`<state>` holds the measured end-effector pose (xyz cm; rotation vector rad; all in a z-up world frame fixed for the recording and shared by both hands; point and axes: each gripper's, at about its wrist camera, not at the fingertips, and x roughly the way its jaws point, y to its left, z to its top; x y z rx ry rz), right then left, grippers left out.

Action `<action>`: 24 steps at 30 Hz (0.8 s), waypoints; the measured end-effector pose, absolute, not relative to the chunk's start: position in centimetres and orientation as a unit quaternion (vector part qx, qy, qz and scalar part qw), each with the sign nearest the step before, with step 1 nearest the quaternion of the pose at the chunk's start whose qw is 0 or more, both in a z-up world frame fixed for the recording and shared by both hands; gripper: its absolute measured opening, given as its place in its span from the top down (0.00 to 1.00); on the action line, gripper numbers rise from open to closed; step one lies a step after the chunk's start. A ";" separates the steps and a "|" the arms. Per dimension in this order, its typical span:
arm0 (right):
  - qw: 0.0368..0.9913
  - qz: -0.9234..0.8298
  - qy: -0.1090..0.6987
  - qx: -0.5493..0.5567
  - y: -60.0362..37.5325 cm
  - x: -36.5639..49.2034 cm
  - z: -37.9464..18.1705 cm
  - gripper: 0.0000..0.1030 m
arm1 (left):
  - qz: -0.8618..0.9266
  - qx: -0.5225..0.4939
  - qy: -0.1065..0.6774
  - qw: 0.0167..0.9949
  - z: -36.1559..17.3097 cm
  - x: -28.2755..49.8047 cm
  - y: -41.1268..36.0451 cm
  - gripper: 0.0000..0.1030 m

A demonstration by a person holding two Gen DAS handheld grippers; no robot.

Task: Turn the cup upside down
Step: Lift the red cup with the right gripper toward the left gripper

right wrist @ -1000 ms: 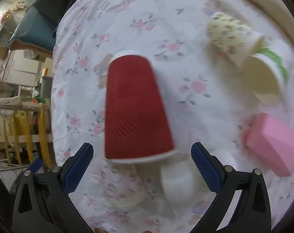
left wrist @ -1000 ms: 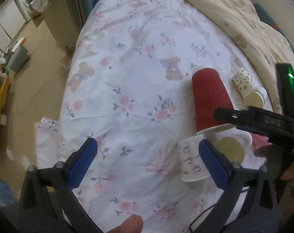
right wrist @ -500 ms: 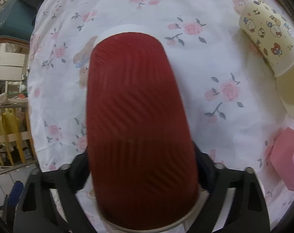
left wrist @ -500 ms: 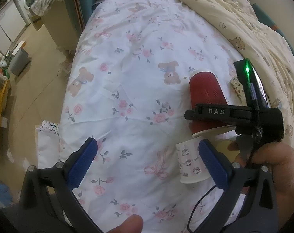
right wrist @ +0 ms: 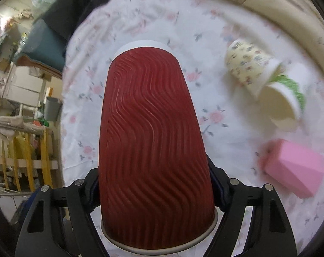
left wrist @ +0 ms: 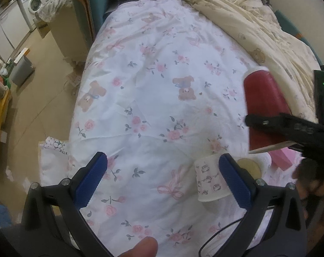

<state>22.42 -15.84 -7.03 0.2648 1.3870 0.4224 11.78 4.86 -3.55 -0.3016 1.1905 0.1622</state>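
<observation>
A red ribbed paper cup (right wrist: 153, 141) is pinched near its rim by the right gripper (right wrist: 154, 189), base pointing away from the camera; it is held above a floral bedsheet (left wrist: 144, 111); the left gripper (left wrist: 162, 180) is seen with its blue pads (left wrist: 90, 180) spread wide, nothing between them; a patterned white cup (left wrist: 211, 180) lies on its side just beside the left gripper's right pad; two more cups, one yellow-patterned (right wrist: 247, 68) and one green-banded (right wrist: 284, 105), lie tipped together near a pink block (right wrist: 292, 169).
</observation>
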 end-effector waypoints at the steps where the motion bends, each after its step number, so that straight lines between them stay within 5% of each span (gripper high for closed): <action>1: 0.744 0.193 0.628 0.123 -16.2 21.9 -6.5 0.21 | 0.065 -0.145 0.561 0.812 -3.6 11.7 4.8 0.00; 13: 0.763 0.223 0.594 0.123 -18.6 12.1 -1.5 0.21 | 0.054 -0.108 0.547 0.829 -1.4 6.7 4.4 0.00; 24: 0.740 0.233 0.615 0.142 -20.5 4.0 -5.8 0.21 | 0.058 -0.127 0.545 0.827 -1.8 1.1 3.9 0.00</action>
